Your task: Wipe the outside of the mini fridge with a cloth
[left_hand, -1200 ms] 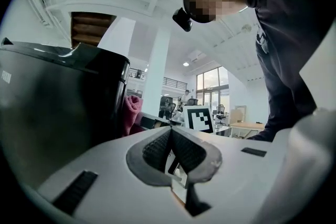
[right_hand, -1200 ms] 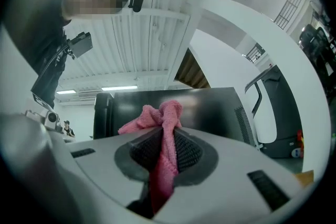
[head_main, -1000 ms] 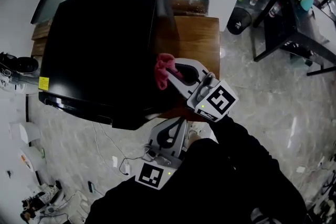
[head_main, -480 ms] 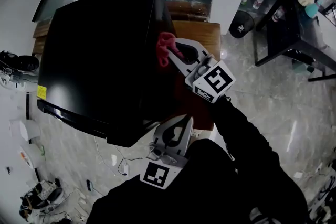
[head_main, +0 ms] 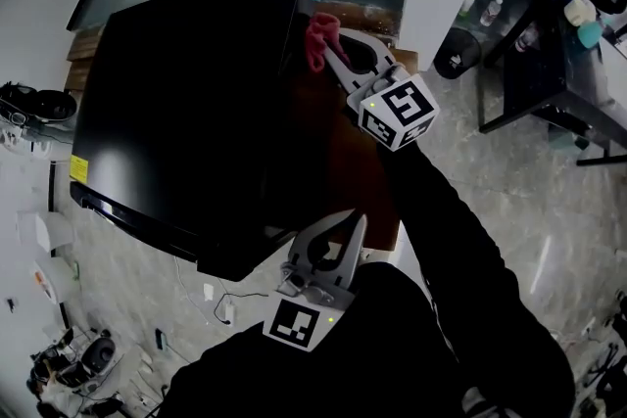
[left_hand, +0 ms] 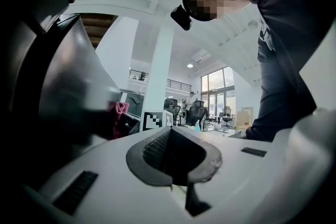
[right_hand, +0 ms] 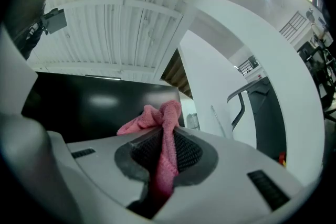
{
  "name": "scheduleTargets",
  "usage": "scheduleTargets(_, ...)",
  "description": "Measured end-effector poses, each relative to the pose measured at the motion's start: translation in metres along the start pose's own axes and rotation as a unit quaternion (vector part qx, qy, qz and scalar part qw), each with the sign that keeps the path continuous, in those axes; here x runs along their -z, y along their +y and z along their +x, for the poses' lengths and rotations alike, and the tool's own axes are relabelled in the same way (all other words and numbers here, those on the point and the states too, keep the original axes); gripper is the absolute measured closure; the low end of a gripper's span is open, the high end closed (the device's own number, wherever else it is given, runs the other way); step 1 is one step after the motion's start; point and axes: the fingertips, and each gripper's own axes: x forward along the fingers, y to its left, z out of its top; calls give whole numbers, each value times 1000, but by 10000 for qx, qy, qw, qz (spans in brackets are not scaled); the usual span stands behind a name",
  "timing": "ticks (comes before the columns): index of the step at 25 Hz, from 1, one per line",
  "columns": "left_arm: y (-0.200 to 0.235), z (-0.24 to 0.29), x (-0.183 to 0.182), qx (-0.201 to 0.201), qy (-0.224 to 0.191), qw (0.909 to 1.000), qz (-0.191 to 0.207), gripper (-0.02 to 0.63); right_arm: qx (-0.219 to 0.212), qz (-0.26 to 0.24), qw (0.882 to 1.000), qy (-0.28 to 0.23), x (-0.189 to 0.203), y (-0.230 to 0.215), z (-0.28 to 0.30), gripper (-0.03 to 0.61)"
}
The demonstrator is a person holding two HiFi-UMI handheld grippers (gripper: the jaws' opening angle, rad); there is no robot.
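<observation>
The black mini fridge [head_main: 186, 113] stands in the middle of the room, and I look down on its shiny top. The right hand-held gripper [head_main: 333, 49] is clenched on a pink cloth [head_main: 317, 32]. In the right gripper view you can see the cloth pinched between the two dark pads, with a bunch of it sticking out past the tips. The cloth sits up at the fridge's 1 o'clock corner, at the far end of the right side wall. It looks like it is touching the top edge there, but I cannot be sure it is pressed on.

The left hand-held gripper [head_main: 353, 222] hangs low at 6 o'clock, near the person's dark sleeve and just beside the near right corner of the fridge. Its jaws are shut together with nothing between them, and it does no work right now.

I think the wiping is under way along the right side. I cannot tell how much of it is clean, because the black wall shows no marks or wet streaks. The top has only a soft shine on it. From what I see, the door side at 7 o'clock, the left side and the back may need the cloth too.
</observation>
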Motion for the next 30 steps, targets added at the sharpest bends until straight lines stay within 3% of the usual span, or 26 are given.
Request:
scheduleTargets(8, -12, -10, -11, 261, 62, 9995, 156, 607, 439, -371, 9979, 285, -4, -30, 20, 524)
scheduleTargets(13, -19, -36, -28, 741, 55, 9972, 14, 607, 535, -407, 9977, 41, -51, -3, -12, 524)
scheduleTargets(16, -25, -64, -42, 1165, 18, 9932, -47, 607, 376, -465, 9982, 90, -81, 48, -48, 523)
scheduleTargets(20, -39, -110, -60, 1814, -110, 9831, 228, 607, 254, -324, 9991, 122, -114, 126, -104, 524)
scheduleTargets(23, -32, -153, -71, 2008, -172, 9787, 379, 607, 148, -376, 9989, 254, -127, 196, -123, 523)
scheduleTargets(26, -9, -206, -79, 1931, -175, 9802, 405, 609, -41, -295, 9993, 210, -136, 273, -124, 523)
scheduleTargets(30, 47, -287, -79, 1235, -164, 9917, -317, 607, -421, -143, 9989, 144, -132, 374, -103, 523)
